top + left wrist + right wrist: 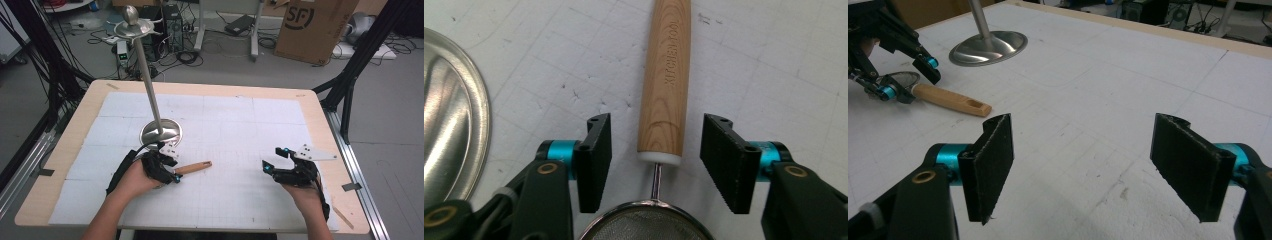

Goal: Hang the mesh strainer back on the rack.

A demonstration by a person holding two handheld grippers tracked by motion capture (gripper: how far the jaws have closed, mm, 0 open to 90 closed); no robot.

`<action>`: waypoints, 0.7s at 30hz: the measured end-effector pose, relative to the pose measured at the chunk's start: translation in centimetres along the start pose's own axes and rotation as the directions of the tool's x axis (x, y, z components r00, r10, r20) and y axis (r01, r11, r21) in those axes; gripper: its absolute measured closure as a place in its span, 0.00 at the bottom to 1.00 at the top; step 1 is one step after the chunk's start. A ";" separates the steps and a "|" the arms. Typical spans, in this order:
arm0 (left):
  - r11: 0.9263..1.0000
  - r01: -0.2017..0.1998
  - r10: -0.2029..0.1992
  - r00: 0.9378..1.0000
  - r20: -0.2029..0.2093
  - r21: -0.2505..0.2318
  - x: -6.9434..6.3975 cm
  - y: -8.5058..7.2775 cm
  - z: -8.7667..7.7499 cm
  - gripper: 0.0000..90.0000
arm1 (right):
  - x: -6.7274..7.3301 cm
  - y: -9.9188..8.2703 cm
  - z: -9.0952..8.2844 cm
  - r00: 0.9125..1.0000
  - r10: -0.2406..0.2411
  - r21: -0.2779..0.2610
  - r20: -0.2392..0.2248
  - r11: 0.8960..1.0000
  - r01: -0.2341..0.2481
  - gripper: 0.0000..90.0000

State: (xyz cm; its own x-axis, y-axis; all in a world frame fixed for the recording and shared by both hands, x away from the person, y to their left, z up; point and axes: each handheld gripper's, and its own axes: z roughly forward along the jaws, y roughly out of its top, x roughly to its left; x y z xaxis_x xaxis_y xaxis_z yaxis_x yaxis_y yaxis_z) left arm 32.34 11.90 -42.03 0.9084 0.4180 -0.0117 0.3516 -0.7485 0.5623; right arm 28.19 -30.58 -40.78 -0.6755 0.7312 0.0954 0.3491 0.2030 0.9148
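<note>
Grey floor [400, 125] strewn with cables [187, 55], cardboard box [315, 27], black frame legs [350, 80], wooden-edged table [70, 145].

Strainer [646, 222] lies on the worktop [240, 115], near its left front, handle [193, 167] pointing right. Stand base [160, 131] sits just behind it. Left gripper [167, 172] straddles the handle's near end; right gripper [275, 160] well apart, right side.

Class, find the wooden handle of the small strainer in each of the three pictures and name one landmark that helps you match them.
High view: wooden handle lies left of centre, sticking out rightward from the left gripper.
Left gripper view: top centre, running down between the open jaws without touching them.
Right gripper view: upper left, beside the left gripper.
Shared landmark: round steel stand base.
</note>
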 end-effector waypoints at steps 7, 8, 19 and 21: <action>0.998 0.001 -0.001 1.000 -0.002 0.055 0.0 0.5 0.4 0.65 | 0.0 0.0 0.0 1.000 0.006 0.006 -0.002 1.000 -0.006 0.28; 0.998 -0.005 0.006 1.000 -0.005 0.062 0.0 0.5 0.4 0.67 | 0.0 0.0 0.0 1.000 0.011 0.005 -0.005 1.000 -0.011 0.28; 0.995 0.038 -0.035 0.999 -0.027 0.097 -0.5 1.1 0.4 0.76 | -0.1 0.0 0.1 1.000 0.011 -0.001 -0.011 1.000 -0.011 0.28; 0.994 0.039 -0.036 0.999 -0.030 0.099 -0.5 1.1 0.4 0.76 | -0.1 0.0 0.1 1.000 0.010 -0.001 -0.010 1.000 -0.010 0.28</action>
State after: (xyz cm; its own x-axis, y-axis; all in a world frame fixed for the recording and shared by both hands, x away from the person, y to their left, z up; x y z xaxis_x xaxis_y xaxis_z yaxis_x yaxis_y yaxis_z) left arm 32.34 10.61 -41.77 0.8880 0.4598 -0.0075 0.4074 -0.7790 0.4766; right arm 28.28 -30.58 -40.85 -0.6784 0.7267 0.1081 0.3548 0.1952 0.9143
